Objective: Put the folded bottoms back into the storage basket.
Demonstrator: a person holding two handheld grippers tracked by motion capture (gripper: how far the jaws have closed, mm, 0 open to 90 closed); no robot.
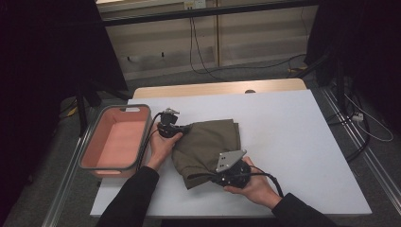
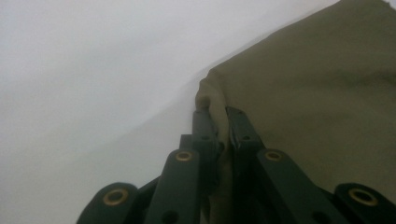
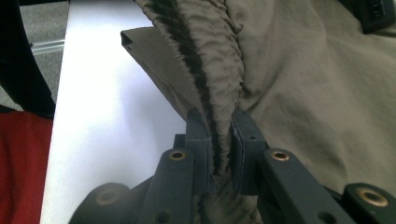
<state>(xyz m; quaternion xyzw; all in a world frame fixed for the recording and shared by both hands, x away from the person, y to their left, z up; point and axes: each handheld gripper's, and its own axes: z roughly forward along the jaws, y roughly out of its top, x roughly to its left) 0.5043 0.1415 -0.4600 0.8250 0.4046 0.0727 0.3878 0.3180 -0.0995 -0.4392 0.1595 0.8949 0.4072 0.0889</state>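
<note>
On the white counter [image 1: 293,142], an olive-green garment [image 1: 208,142] is laid half-folded, just right of the pink bin [image 1: 94,153]. The left gripper [image 2: 218,116] is clamped on the garment's far-left corner; the right gripper [image 3: 223,135] is clenched on a gathered, ribbed edge at the near side. Judged as mid-fold: folding is started, the bin is not yet loaded. Pinched fabric between the jaws is confirmed by the gripper views; in the high view, layout and bin are shown.

Lab: dark curtains [image 1: 42,56], aluminium rail frame [image 1: 66,189], loose floor cables [image 1: 359,118].
</note>
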